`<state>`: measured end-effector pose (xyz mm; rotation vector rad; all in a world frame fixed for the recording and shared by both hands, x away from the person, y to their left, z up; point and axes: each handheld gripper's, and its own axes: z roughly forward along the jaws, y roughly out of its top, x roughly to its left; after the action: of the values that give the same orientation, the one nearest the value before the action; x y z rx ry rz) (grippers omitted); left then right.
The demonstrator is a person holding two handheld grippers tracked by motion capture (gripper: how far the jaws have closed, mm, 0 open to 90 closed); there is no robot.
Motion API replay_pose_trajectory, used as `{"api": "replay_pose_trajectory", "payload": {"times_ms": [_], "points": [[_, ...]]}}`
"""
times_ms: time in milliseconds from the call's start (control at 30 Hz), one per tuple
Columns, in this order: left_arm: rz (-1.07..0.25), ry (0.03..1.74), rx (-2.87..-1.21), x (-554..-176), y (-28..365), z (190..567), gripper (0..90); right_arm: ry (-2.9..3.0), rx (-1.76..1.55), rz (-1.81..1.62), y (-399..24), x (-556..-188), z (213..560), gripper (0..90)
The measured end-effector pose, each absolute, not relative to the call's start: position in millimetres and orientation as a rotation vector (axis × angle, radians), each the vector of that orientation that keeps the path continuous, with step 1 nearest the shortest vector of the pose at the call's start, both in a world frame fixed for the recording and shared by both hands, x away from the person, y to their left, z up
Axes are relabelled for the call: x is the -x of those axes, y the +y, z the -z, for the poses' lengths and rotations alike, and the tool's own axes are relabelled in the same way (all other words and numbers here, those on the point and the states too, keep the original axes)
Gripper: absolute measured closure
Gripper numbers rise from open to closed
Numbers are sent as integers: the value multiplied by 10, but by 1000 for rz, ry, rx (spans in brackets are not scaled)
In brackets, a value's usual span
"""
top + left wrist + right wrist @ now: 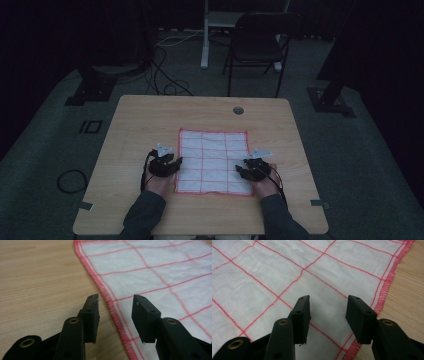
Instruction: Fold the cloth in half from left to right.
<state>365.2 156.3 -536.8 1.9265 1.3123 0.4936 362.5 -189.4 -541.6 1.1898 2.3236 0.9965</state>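
While flat on the wooden tabletop (135,130), things read as below.
cloth: white cloth with red grid lines (212,161) and a red stitched hem, spread out smooth, nearer the person's edge of the tabletop, slightly right of centre.
left claw: left claw (176,163) at the cloth's left hem; in the left gripper view (115,305) jaws released, apart, nothing pinched; hem runs in the gap between them, one jaw over bare wood, the other over cloth.
right claw: right claw (240,171) over the cloth's right side near the hem; in the right gripper view (327,305) jaws released, apart, both above white cloth, nothing gripped.
contact: cannot tell whether either claw's tips touch the cloth.
hands: both forearms in dark sleeves enter from the near edge.
tabletop: round grommet hole (238,110) near far edge, well apart from the cloth.
beyond: black chair (260,42) on grey floor, cables (167,82) trailing behind the tabletop.
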Motion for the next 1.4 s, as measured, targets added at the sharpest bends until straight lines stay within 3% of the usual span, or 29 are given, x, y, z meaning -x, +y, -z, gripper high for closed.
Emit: {"api": "replay_pose_trajectory", "payload": {"times_ms": [567,667,867,1167,1233,1400], "points": [[-536,1320,-1979,-3686,1340,5421,571,2312,-1198,-998,-1886,-3609,5421,534],[-557,1338,-1985,-3676,1323,5412,632,2309,-1195,-1006,-1891,-3598,5427,529],[-509,1323,-1987,-3674,1328,5404,848,2309,-1204,-1016,-1897,-3575,5427,523],[-458,1331,-1965,-3685,1420,5403,864,2324,-1212,-1018,-1892,-3556,5413,520],[-442,1331,-1950,-3689,1437,5411,865,2318,-1202,-1009,-1850,-3563,5388,552],[-442,1333,-1953,-3694,1427,5406,866,2315,-1164,-1031,-1713,-3598,5324,757]]}}
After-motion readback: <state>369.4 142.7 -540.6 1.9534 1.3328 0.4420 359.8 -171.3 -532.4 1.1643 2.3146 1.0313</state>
